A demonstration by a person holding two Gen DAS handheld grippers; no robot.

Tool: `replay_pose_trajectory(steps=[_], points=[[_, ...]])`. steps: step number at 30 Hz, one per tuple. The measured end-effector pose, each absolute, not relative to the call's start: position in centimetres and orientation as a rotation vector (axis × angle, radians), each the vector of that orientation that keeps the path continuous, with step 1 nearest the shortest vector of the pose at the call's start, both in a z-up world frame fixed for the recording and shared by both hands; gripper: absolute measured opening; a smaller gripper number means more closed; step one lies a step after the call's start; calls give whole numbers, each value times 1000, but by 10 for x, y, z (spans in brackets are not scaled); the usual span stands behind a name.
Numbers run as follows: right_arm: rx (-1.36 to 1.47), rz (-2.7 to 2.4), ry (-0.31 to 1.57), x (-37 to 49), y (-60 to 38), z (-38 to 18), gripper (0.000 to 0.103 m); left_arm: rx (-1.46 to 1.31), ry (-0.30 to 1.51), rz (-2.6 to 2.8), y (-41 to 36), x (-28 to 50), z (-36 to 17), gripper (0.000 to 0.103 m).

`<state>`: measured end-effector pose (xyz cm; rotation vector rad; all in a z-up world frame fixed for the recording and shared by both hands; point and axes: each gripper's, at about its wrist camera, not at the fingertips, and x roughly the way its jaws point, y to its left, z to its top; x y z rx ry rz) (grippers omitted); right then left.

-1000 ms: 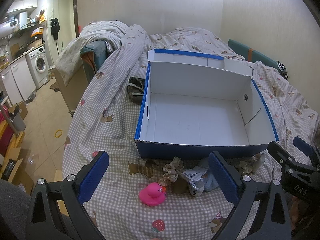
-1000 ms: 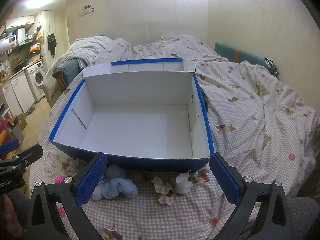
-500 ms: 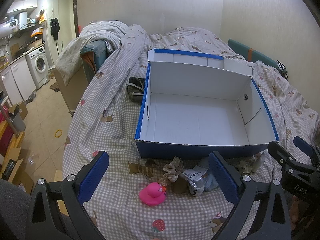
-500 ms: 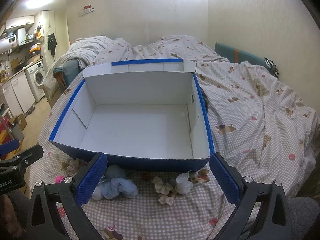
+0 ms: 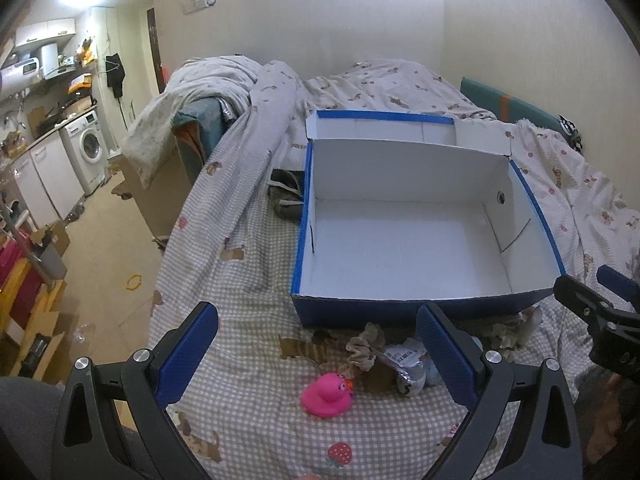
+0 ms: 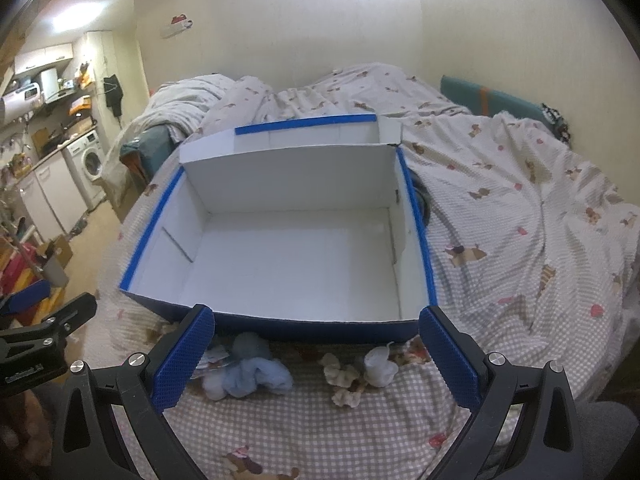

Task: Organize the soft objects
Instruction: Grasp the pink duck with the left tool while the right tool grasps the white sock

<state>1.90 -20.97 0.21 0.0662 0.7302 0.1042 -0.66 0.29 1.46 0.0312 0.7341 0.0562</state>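
Here, the left hand-held gripper (image 5: 318, 354) hovers with jaws spread wide, holding nothing, above a pink rubber duck (image 5: 326, 395) on the bed (image 5: 240, 360); the right hand-held gripper (image 6: 316, 354) is likewise wide open and empty, framing a light blue soft cloth (image 6: 250, 372), a beige scrunchie (image 6: 342, 380) and a white rolled sock (image 6: 379, 366); all lie on the checked bedsheet just before the near wall of an open white box with blue edges (image 6: 280, 330), whose interior is bare.
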Motion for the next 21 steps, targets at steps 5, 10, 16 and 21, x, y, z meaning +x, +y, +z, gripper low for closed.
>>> replay_pose_trajectory(steps=[5, 10, 16, 21], points=[[85, 216, 798, 33, -203, 11, 103, 27, 777, 61, 7, 1, 24, 99], [141, 296, 919, 48, -201, 9, 103, 39, 856, 68, 9, 12, 25, 99], [119, 226, 1035, 60, -210, -12, 103, 19, 1025, 113, 26, 34, 3, 99], [165, 210, 1121, 71, -222, -32, 103, 44, 1104, 147, 40, 52, -19, 99]])
